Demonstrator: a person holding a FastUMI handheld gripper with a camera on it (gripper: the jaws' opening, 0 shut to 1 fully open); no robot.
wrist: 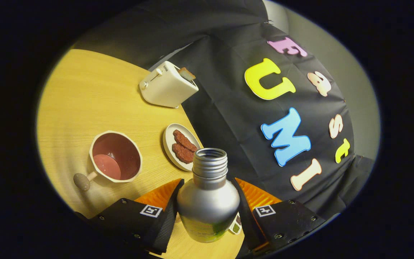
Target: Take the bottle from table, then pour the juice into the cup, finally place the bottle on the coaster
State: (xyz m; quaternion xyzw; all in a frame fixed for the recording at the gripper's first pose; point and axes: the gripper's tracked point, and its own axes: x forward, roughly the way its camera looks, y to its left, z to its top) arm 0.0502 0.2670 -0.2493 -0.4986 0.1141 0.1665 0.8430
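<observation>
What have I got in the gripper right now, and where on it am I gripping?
The gripper is shut on the metal bottle, one finger on each side of its body, below the open threaded neck.

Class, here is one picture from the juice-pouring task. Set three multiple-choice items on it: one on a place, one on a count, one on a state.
1. Where is the plate?
A. Between the cup and the booth wall
B. On top of the toaster
C. Under the bottle

2. How many brown pieces lie on the plate?
A. One
B. Two
C. Four

3. What is the gripper doing?
A. Hanging open over the cup
B. Pressing the toaster lever
C. Shut on the bottle

Key: 1 A, the plate sits beside the cup, below the toaster. 2 B, two pieces lie side by side. 3 C, both fingers press the open-topped bottle.
</observation>
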